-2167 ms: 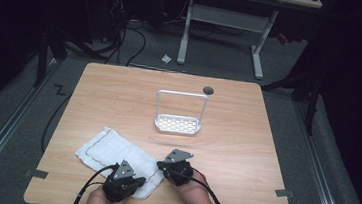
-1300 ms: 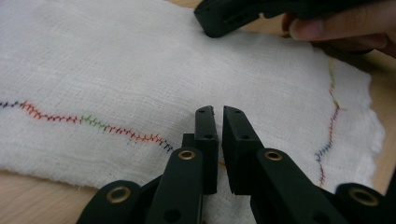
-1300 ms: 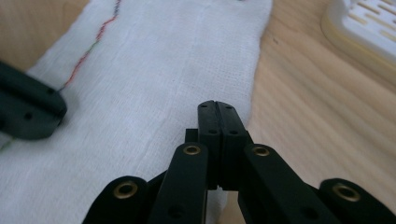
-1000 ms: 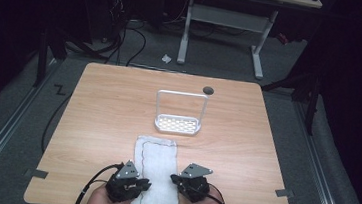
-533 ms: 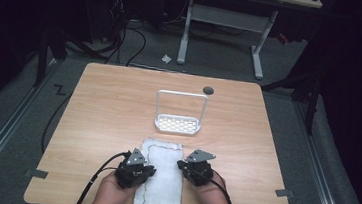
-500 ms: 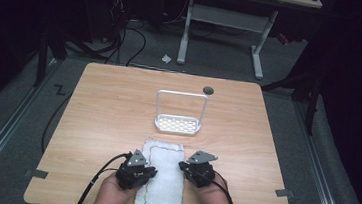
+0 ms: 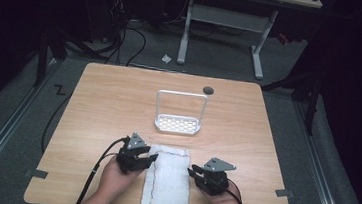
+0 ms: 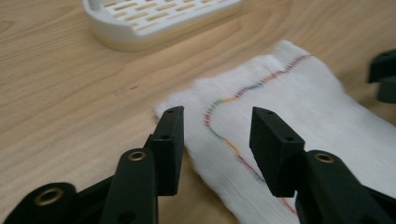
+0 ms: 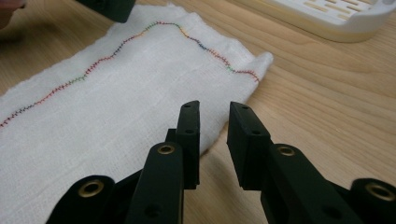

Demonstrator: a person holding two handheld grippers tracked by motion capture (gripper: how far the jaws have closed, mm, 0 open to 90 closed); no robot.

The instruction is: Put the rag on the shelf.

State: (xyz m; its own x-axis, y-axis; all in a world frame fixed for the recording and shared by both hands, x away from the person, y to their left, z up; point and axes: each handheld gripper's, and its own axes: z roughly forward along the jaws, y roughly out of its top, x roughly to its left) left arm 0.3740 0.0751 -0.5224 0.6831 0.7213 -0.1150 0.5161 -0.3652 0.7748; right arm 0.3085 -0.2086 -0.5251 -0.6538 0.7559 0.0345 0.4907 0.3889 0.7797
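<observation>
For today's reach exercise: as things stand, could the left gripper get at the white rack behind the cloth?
Probably yes. The left gripper sits open at the cloth's left edge, and bare table lies between it and the white rack, with nothing in between.

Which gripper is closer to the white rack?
Left. The left gripper sits just below the white rack's left end, at the cloth's left edge; the right gripper is farther down, beside the cloth's right edge.
</observation>
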